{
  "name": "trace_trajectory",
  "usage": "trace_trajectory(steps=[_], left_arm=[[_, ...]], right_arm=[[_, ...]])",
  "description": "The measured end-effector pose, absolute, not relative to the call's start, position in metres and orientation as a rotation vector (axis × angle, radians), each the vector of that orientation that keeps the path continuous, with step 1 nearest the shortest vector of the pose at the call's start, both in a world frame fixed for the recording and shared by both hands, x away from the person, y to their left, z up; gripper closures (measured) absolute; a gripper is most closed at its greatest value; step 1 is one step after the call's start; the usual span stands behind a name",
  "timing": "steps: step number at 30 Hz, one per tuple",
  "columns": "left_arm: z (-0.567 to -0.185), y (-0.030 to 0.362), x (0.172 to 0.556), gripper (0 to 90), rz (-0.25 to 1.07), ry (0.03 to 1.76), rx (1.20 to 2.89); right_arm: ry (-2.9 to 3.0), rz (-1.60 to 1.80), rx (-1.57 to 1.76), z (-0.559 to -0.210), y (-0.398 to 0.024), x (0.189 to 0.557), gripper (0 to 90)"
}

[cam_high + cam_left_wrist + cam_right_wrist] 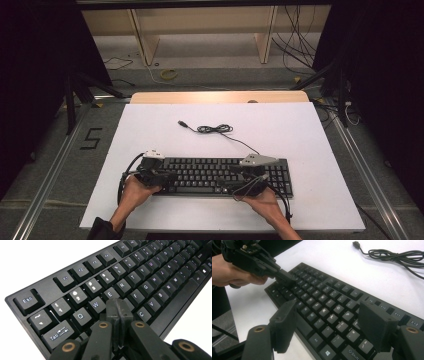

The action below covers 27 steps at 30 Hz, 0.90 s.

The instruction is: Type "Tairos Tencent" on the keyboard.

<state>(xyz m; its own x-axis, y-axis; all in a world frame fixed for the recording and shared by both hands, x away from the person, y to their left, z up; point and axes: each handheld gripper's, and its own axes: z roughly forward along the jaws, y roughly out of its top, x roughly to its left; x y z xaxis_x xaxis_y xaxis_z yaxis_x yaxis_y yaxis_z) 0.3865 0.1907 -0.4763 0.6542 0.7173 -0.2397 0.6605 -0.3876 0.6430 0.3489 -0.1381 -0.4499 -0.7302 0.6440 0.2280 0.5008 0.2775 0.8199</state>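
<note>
A black keyboard (215,175) lies across the near half of a white board (300,130). My left gripper (169,176) is over its left end, held in a hand. In the left gripper view that gripper (118,305) is shut with nothing between its jaws, and its tips sit low over the letter keys just below E (110,294). My right gripper (227,183) hovers over the right half of the keyboard (329,307). In its own view this gripper (328,315) stands open, nothing held, and the shut left gripper (287,277) shows farther off.
The keyboard's black cable (215,129) lies coiled on the board behind it, ending in a loose USB plug (183,123). The right gripper view shows the coil (392,253) and plug (356,244) too. Wooden shelving (200,30) and floor cables lie beyond the table.
</note>
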Motion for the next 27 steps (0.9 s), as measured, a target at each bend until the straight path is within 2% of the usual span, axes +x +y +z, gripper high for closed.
trace_trajectory(steps=[7, 12, 23, 27], left_arm=[[-0.476, 0.191, 0.386, 88.8, 0.098, 1.068, 2.117], [-0.471, 0.194, 0.386, 83.4, 0.094, 1.067, 2.082], [-0.467, 0.198, 0.384, 65.7, 0.064, 1.033, 2.008], [-0.465, 0.197, 0.382, 55.2, 0.065, 1.036, 1.983]], right_arm=[[2.392, 1.439, 1.074, -0.451, -0.138, 0.347, 32.8], [2.396, 1.445, 1.071, -0.451, -0.137, 0.347, 32.8], [2.395, 1.445, 1.073, -0.451, -0.136, 0.347, 32.8], [2.395, 1.446, 1.074, -0.451, -0.136, 0.347, 32.7]])
